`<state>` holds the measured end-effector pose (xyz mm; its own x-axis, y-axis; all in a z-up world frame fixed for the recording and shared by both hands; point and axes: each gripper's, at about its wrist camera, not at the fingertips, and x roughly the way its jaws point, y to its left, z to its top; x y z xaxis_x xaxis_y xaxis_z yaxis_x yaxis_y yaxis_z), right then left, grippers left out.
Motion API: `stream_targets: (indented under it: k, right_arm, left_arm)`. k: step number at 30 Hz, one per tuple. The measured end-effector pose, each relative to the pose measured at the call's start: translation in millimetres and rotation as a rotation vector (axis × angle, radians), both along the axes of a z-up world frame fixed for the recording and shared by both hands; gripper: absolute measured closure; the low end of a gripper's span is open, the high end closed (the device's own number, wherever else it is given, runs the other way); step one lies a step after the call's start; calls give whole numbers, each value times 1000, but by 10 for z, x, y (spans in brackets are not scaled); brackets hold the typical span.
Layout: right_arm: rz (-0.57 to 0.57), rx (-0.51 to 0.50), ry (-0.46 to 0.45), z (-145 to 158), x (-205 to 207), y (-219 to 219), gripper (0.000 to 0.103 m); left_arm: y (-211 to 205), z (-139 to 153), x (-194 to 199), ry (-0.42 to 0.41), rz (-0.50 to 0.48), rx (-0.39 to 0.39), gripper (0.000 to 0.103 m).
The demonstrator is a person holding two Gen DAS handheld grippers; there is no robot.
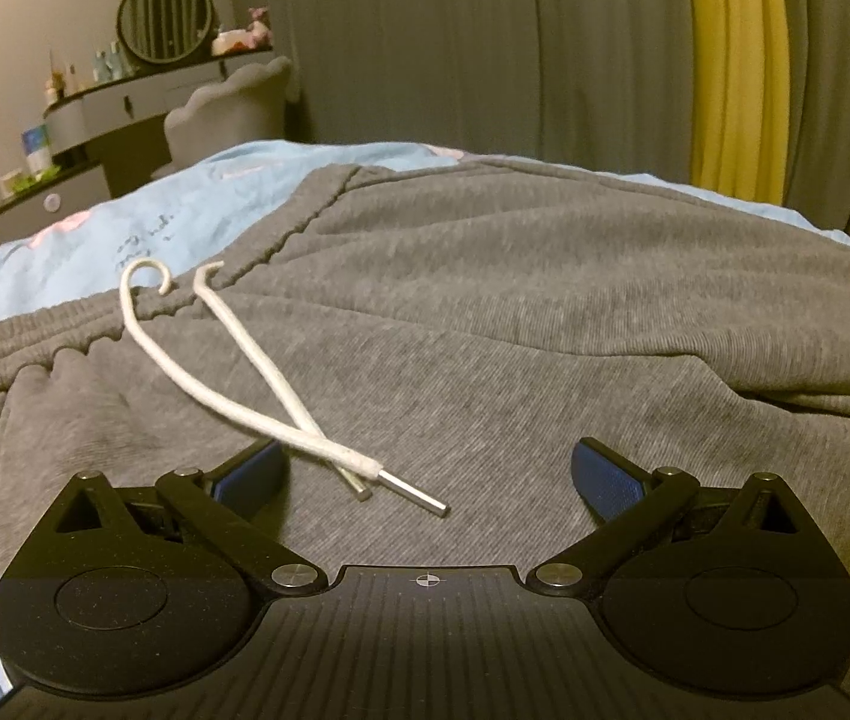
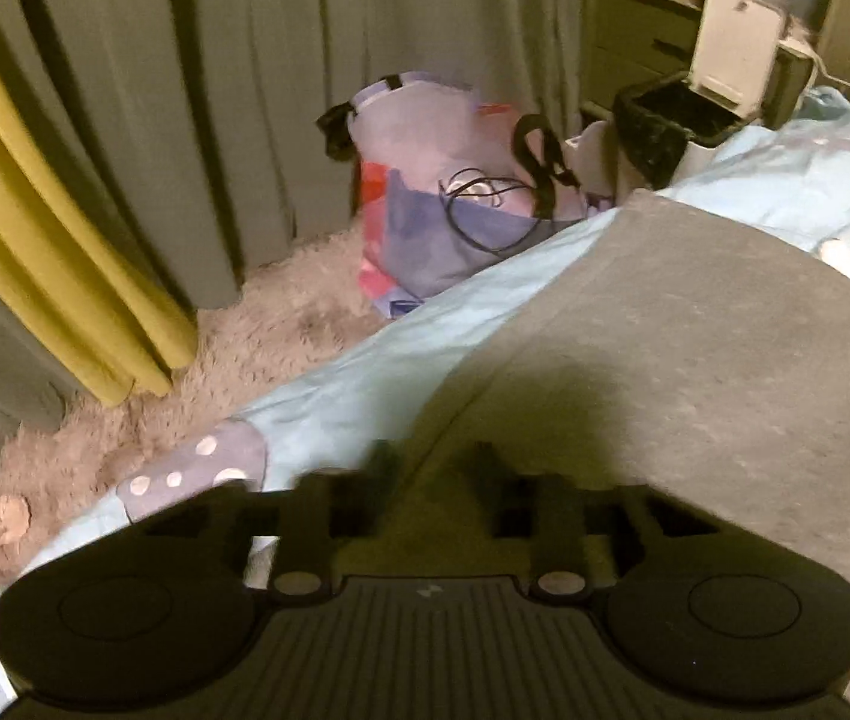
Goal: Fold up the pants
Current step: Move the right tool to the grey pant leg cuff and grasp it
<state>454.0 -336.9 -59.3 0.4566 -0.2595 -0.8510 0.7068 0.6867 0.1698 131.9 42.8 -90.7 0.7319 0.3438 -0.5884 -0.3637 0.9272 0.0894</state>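
Observation:
Grey sweatpants (image 1: 544, 312) lie spread on a light blue bedspread (image 1: 185, 204), waistband to the left. Their white drawstring (image 1: 257, 396), with metal tips, lies crossed on the cloth just ahead of my left gripper (image 1: 427, 474). That gripper hovers low over the pants, open, its blue pads wide apart and holding nothing. The right wrist view is blurred. There my right gripper (image 2: 432, 474) points steeply down at the edge of the pants (image 2: 694, 348), where grey cloth meets the bedspread (image 2: 365, 372). Its dark fingers stand close together in shadow, shut with grey cloth between them.
A dressing table with a round mirror (image 1: 164, 15) and a padded chair (image 1: 227, 114) stand beyond the bed. Grey and yellow curtains (image 1: 736, 60) hang behind. Beside the bed, a coloured bag (image 2: 442, 204) sits on a shaggy rug (image 2: 281, 324), near an open bin (image 2: 676, 114).

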Motion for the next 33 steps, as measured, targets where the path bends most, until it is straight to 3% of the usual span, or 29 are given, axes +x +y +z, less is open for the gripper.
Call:
stream_targets:
  k: [5, 7, 10, 14, 17, 18, 20, 23, 25, 27, 30, 33]
  right_arm:
    - [74, 5, -161, 346, -595, -53, 99]
    - [92, 24, -259, 516, -1121, -51, 99]
    - [116, 10, -330, 660, -1972, 35, 99]
    - [125, 24, -262, 439, -3036, 262, 101]
    - [40, 22, -184, 129, -3583, 314, 103]
    - [18, 46, -156, 74, -3643, 272, 99]
    - [43, 103, -213, 131, -3620, 161, 98]
    - [111, -86, -264, 347, -3417, 232, 85]
    - [158, -160, -312, 399, -3258, 325, 55]
    - [222, -244, -357, 394, -3069, 452, 43]
    - [297, -423, -327, 312, -2801, 642, 43]
    - [308, -481, -249, 140, -2653, 672, 51]
  left_arm:
    - [32, -4, 5, -8, 3, -20, 0]
    - [30, -2, 5, -10, 4, -22, 0]
    - [43, 8, -3, -12, 1, -31, 0]
    - [43, 28, -12, -8, -1, -33, 0]
    - [41, 46, -34, 1, -2, -35, 0]
    - [33, 53, -48, 4, -2, -35, 0]
    - [24, 71, -65, 17, -4, -34, 0]
    - [35, 94, -103, 28, 6, -55, 0]
    - [29, 99, -124, 33, 11, -56, 0]
    - [5, 96, -137, 39, 8, -40, 0]
    - [-17, 79, -153, 35, 6, -25, 0]
    - [-8, 73, -147, 32, 9, -30, 0]
